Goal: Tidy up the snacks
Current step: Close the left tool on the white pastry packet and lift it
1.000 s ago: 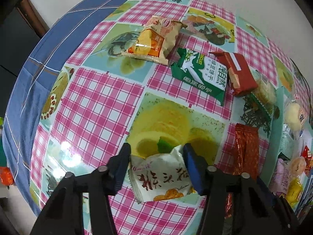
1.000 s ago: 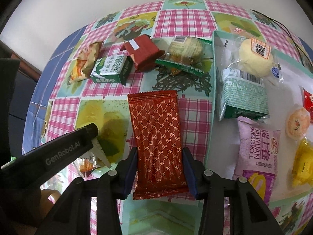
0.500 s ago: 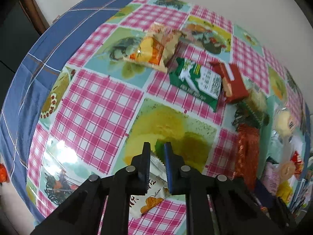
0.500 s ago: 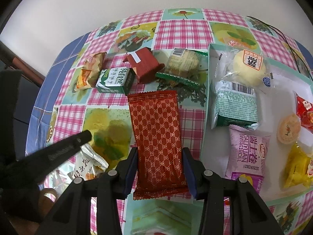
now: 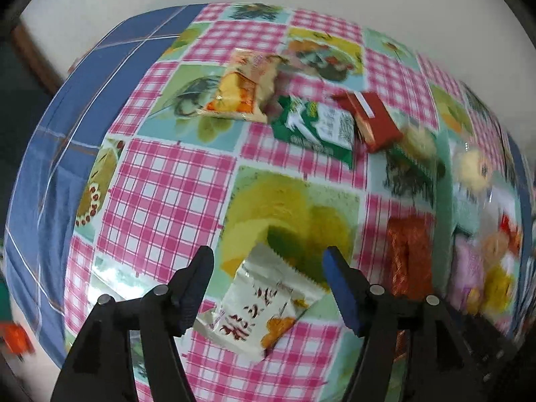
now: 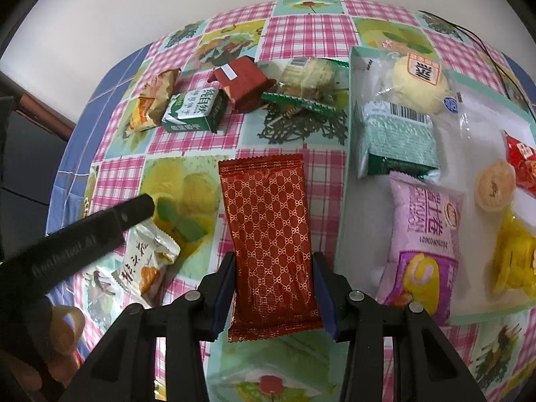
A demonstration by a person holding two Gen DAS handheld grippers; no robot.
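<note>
My left gripper (image 5: 268, 264) is open above a small white snack packet (image 5: 264, 305) that lies on the checked tablecloth between the fingers; it also shows in the right wrist view (image 6: 144, 263). My right gripper (image 6: 273, 271) has its fingers against both sides of a long red patterned wrapper (image 6: 271, 234) lying flat on the cloth. A white tray (image 6: 348, 201) to the right holds several snacks, among them a pink roll packet (image 6: 423, 244) and a green pack (image 6: 395, 140).
At the back lie an orange snack bag (image 5: 244, 90), a green milk carton (image 5: 318, 127), a dark red box (image 5: 372, 120) and a clear-wrapped pastry (image 6: 308, 80). The blue cloth edge (image 5: 67, 134) falls off at the left. A black cable (image 6: 485, 47) runs at the far right.
My left gripper was shut on the white packet half a second ago; it has opened and the packet lies loose, turned. The right gripper stays on the red wrapper.
</note>
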